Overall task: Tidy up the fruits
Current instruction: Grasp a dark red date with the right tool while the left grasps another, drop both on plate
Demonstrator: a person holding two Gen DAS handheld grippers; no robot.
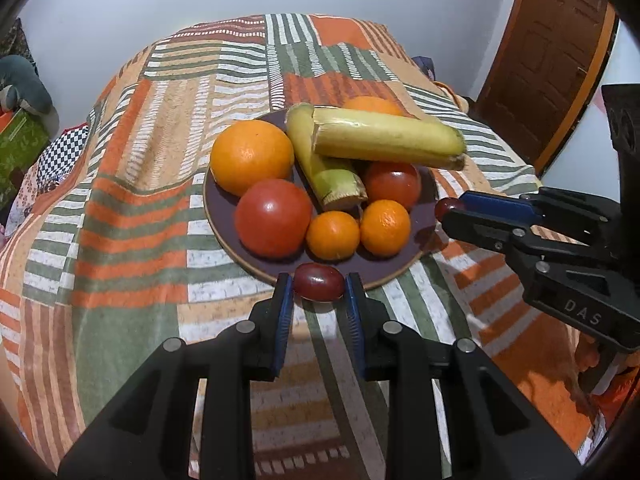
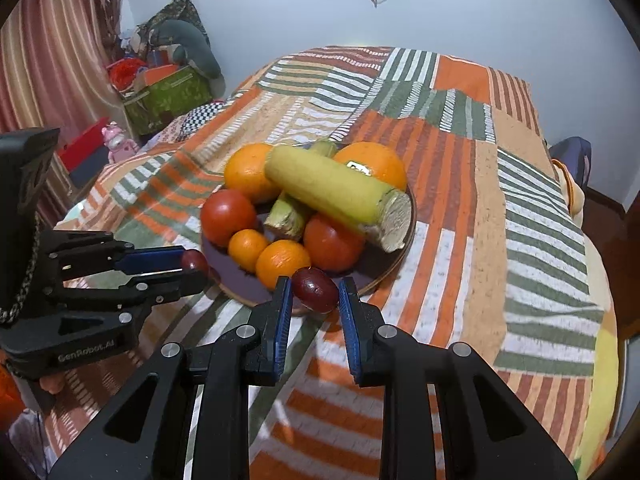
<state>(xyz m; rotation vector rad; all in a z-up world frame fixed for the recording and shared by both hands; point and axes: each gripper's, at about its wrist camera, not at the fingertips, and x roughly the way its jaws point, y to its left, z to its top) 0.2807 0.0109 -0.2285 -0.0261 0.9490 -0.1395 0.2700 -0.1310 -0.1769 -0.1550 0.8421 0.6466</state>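
Observation:
A dark purple plate (image 1: 224, 216) on a striped cloth holds two oranges (image 1: 251, 156), two tomatoes (image 1: 273, 218), two mandarins (image 1: 333, 235) and two banana pieces (image 1: 384, 140). My left gripper (image 1: 319, 294) is shut on a red grape (image 1: 319, 282) at the plate's near rim. My right gripper (image 2: 312, 294) is shut on another red grape (image 2: 314, 285) at the plate's rim. The right gripper also shows in the left wrist view (image 1: 452, 210), at the plate's right edge with its grape (image 1: 445, 206). The left gripper shows in the right wrist view (image 2: 192, 266), with its grape (image 2: 194, 261).
The striped cloth (image 1: 132, 240) covers a rounded table. A wooden door (image 1: 548, 52) stands at the right. A green box with clutter (image 2: 168, 96) and a curtain (image 2: 52, 60) are at the left. A wall (image 2: 460, 8) is behind the table.

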